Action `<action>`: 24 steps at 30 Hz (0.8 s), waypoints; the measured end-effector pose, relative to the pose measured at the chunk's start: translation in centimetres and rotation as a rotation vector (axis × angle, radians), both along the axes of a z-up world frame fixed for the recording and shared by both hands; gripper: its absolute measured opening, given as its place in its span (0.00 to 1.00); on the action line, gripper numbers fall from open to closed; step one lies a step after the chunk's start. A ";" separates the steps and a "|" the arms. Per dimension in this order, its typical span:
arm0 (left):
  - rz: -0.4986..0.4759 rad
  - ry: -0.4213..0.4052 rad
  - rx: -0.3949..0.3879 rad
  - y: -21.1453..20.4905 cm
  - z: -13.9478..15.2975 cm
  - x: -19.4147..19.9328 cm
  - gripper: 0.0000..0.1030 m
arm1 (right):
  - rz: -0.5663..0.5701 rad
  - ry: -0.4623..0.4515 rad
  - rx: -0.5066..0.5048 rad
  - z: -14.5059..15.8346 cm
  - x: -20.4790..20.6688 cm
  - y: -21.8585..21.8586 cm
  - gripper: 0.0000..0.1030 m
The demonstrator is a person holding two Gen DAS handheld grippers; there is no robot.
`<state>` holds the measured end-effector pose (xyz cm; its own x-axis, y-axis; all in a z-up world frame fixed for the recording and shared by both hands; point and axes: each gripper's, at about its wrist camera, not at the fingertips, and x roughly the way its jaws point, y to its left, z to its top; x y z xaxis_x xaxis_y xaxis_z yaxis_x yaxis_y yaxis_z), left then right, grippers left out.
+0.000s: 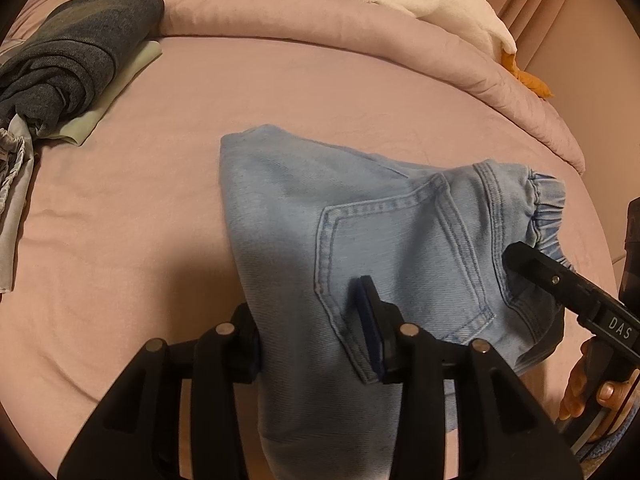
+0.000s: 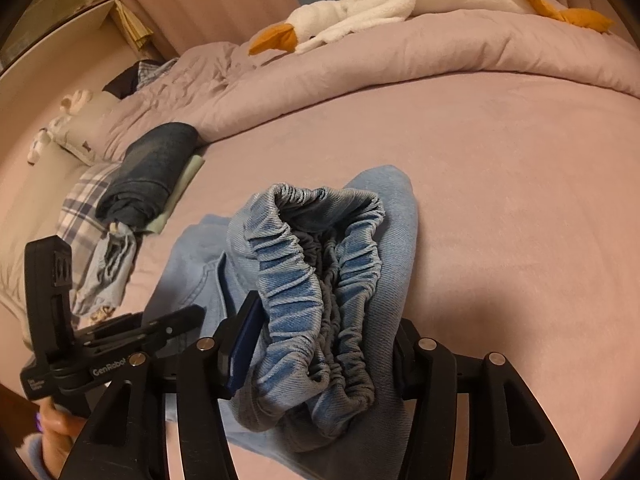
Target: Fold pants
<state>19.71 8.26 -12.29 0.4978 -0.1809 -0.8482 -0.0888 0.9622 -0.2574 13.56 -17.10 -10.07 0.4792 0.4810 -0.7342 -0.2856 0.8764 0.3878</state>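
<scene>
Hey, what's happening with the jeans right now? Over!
Left tool straddles jeans near pocket. Right tool straddles waistband. Jeans folded on bed. Nothing blocking.

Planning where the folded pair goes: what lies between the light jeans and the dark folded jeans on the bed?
Only bare pink sheet lies between the light jeans and the dark folded jeans; both wrist views show it.

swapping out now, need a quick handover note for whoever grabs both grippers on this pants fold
Left gripper: straddles the pocket end of the light blue jeans.
Right gripper: straddles the elastic waistband.
Whether the pads press is unclear.
Jeans lie folded on the pink bed, beside the folded dark jeans.
Done: jeans folded over.
Left: release, tidy, perhaps add them to the pile.
</scene>
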 end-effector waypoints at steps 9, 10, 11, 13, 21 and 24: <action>-0.004 0.003 0.017 -0.1 -0.1 0.1 0.40 | -0.010 0.019 -0.014 -0.3 0.1 0.0 0.57; -0.005 0.002 0.017 0.0 -0.1 0.1 0.40 | -0.010 0.021 -0.016 -0.3 0.1 0.0 0.58; -0.005 0.002 0.019 0.0 -0.1 0.1 0.40 | -0.011 0.023 -0.018 -0.3 0.1 0.0 0.58; -0.005 0.001 0.023 -0.1 -0.1 0.1 0.40 | -0.012 0.025 -0.020 -0.3 0.2 0.0 0.58; -0.003 0.001 0.029 -0.3 0.0 0.0 0.40 | -0.011 0.031 -0.030 -0.4 0.2 0.0 0.59; -0.004 0.002 0.030 -0.3 0.0 0.0 0.41 | -0.011 0.032 -0.033 -0.4 0.2 0.0 0.59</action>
<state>19.73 8.00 -12.32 0.4954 -0.1574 -0.8543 -0.0856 0.9698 -0.2283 13.72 -17.14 -10.42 0.4603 0.4508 -0.7648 -0.2636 0.8920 0.3672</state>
